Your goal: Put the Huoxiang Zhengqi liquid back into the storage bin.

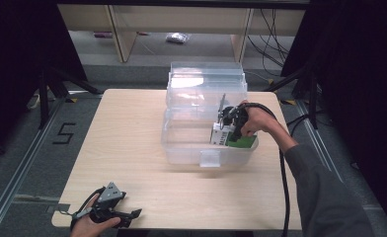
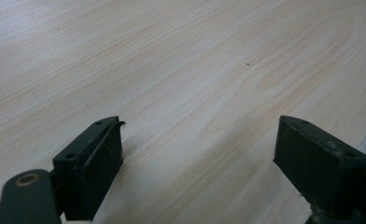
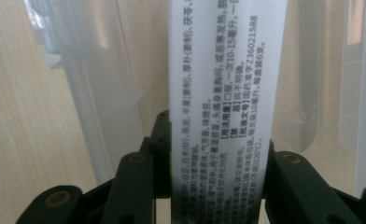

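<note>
Holding a white printed carton [image 3: 228, 93] between its jaws, the right gripper [image 1: 229, 123] sits inside the clear plastic bin [image 1: 181, 148] near the bin's right wall. In the right gripper view the two black jaws pinch the carton across its narrow width; the carton's long axis runs straight out from the jaws, along the gripper's own line. Rows of small dark print cover the face that shows.

In the high view the carton [image 1: 221, 134] hangs below the gripper, end-down, above or against a green-faced item [image 1: 243, 143] on the bin floor; contact between the two cannot be told. Judgement: the coming move is a set-down, and it turns on the carton's lower end meeting the bin floor beside the green item before the jaws part.

Materials: carton is matte card, flat-sided, rigid enough to hold shape under the pinch. Bin is translucent thin-walled plastic with rounded corners and a front latch tab; its lid [image 1: 206, 74] stands open at the back. Surface [image 1: 132, 148] is pale wood-grain laminate.

Left gripper [image 1: 113, 210] rests at the near left edge of the surface, well apart from the bin, jaws spread with nothing between them. The right hand is far nearer to the work.
</note>
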{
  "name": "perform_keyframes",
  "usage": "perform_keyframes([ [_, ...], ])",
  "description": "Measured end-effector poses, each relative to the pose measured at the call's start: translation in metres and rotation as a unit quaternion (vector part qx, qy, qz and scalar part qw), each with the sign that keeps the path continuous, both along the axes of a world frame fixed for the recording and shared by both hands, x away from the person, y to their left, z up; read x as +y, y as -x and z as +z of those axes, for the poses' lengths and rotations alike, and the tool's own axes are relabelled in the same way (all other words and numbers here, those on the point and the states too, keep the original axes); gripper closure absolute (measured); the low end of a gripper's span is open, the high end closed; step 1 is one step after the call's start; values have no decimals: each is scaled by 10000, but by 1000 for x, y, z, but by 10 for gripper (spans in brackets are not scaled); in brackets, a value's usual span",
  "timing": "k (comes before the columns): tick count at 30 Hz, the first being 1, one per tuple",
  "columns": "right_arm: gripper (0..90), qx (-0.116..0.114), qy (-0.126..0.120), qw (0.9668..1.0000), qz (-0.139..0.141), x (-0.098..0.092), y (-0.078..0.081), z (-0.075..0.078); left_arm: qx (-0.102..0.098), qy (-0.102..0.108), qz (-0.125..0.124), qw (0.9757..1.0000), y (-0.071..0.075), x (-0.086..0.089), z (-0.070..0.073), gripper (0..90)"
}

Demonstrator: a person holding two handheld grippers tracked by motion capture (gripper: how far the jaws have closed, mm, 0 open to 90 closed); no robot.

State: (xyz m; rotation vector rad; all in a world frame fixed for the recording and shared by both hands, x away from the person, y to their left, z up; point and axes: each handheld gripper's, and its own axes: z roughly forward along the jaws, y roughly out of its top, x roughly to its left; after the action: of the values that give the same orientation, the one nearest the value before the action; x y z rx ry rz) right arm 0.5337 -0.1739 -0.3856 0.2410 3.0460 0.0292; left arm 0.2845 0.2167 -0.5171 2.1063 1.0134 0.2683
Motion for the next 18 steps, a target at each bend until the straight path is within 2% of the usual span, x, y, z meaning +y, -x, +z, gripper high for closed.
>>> perform_keyframes([
  [1,649,52,3,9999,-99,-1,1,-1,3,15,4,10000,0,0,0,149],
  [2,649,17,-20,9999,121,-2,0,-5,-1,28,12,10000,0,0,0,149],
  [4,648,67,-110,9998,152,-3,1,-10,-10,-14,25,10000,1,0,0,149],
  [6,648,97,-48,9999,90,-3,2,-12,0,-51,-26,10000,0,1,0,149],
  [7,648,121,-60,9998,173,-3,2,-14,2,-88,1,10000,0,1,0,149],
  [11,648,136,-86,9996,231,-4,1,-17,19,-2,22,10000,0,0,0,149],
  [12,647,243,35,9997,-5,-4,4,-18,16,-101,-8,9999,-1,1,1,149],
  [13,646,210,5,9996,175,-3,2,-21,42,-83,-9,10000,-1,1,1,149],
  [15,646,187,-38,9996,222,-3,1,-23,42,-68,4,10000,-1,1,1,149],
  [16,646,203,-43,9996,206,-3,1,-24,61,40,68,10000,0,0,0,149],
  [18,646,257,-76,9993,245,-3,0,-27,36,-70,-8,10000,-1,1,1,149],
])
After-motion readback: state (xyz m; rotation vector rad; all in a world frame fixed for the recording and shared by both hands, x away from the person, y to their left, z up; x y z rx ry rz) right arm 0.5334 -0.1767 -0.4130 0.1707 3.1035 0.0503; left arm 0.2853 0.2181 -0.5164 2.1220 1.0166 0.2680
